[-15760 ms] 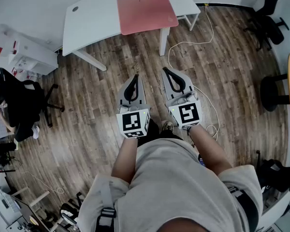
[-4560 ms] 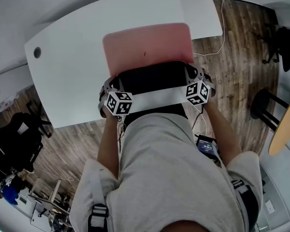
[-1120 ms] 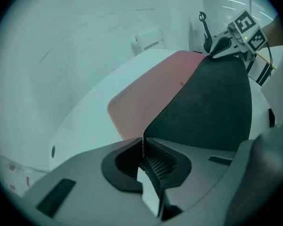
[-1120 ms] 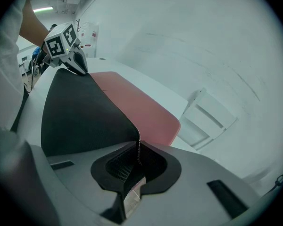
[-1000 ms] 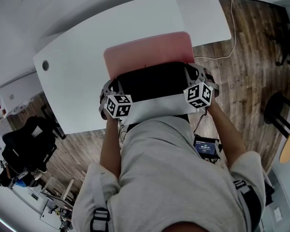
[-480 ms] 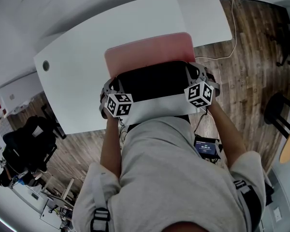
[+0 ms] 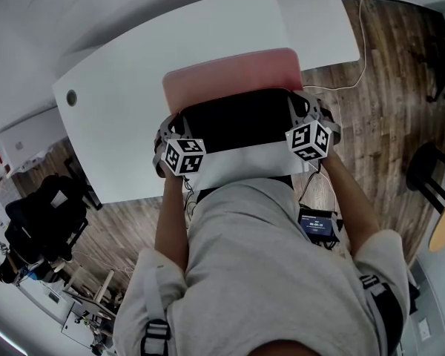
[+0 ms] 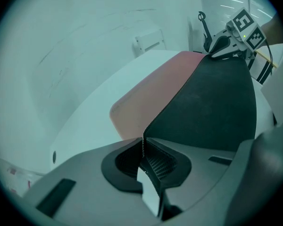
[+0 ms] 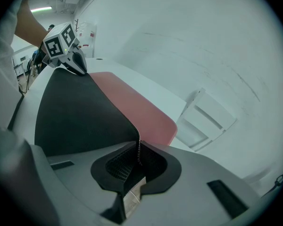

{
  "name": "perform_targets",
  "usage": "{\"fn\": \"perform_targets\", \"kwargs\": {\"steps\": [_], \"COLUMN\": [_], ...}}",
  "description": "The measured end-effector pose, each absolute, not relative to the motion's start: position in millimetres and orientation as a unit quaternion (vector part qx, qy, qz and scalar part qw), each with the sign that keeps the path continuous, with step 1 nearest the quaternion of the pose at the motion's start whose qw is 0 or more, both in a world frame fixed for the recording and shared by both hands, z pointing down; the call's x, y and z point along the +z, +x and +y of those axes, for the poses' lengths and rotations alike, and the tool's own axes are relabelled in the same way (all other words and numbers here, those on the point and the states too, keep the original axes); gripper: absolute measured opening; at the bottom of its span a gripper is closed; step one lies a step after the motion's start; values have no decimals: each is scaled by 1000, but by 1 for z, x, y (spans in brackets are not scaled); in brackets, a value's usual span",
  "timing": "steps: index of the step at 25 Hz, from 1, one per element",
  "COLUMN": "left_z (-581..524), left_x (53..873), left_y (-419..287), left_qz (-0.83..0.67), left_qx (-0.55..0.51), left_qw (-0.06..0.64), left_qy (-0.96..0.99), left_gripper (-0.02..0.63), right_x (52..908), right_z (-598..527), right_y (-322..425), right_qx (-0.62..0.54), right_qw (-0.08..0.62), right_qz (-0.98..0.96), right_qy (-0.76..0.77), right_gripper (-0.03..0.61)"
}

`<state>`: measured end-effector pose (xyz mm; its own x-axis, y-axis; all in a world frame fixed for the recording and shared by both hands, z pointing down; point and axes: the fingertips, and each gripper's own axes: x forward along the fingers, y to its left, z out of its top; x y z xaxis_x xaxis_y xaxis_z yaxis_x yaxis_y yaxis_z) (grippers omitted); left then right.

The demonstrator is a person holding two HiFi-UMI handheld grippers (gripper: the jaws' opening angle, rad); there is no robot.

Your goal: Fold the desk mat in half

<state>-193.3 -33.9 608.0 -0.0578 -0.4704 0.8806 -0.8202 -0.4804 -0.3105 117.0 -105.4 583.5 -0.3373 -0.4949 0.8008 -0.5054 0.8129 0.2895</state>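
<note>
Soft, bright light fills the room with hardly any shadows, a lamp (image 9: 41, 8) glows at 10 o'clock in the right gripper view, and both gripper views look greenish, bend straight lines, and go black at the corners (like peeking through a hole).

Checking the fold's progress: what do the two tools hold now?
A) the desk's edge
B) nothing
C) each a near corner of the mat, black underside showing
C: left tool and right tool each pinch a corner of the desk mat, black underside lifted.
</note>
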Motion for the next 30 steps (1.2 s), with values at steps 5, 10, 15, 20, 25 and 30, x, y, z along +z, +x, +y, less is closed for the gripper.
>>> {"fn": "perform_targets", "kwargs": {"steps": [5, 10, 15, 20, 25, 30], "left_z": [-39, -45, -48, -50, -55, -60], "left_x": [607, 608, 607, 608, 607, 606], "left_y": [-194, -195, -197, -197, -199, -200], "left_qz": [-482, -482, -483, -486, -489, -491], "left_qx": [548, 546, 546, 546, 546, 544], "left_qw": [153, 152, 151, 149, 143, 140], "left_qy": [666, 668, 667, 667, 665, 665], "left_gripper": [28, 28, 28, 28, 28, 28], "right_x": [584, 584, 583, 584, 583, 583], "right_z": [-108, -114, -117, -120, -124, -130], "right_y": [116, 115, 113, 114, 111, 111], "right_qx": [6, 6, 9, 10, 9, 8], "right_qw": [490, 491, 490, 490, 489, 488], "right_qz": [-817, -816, -817, -817, -817, -817], "right_qy": [305, 305, 304, 305, 307, 308], "right_gripper": [52, 52, 52, 52, 52, 52]}}
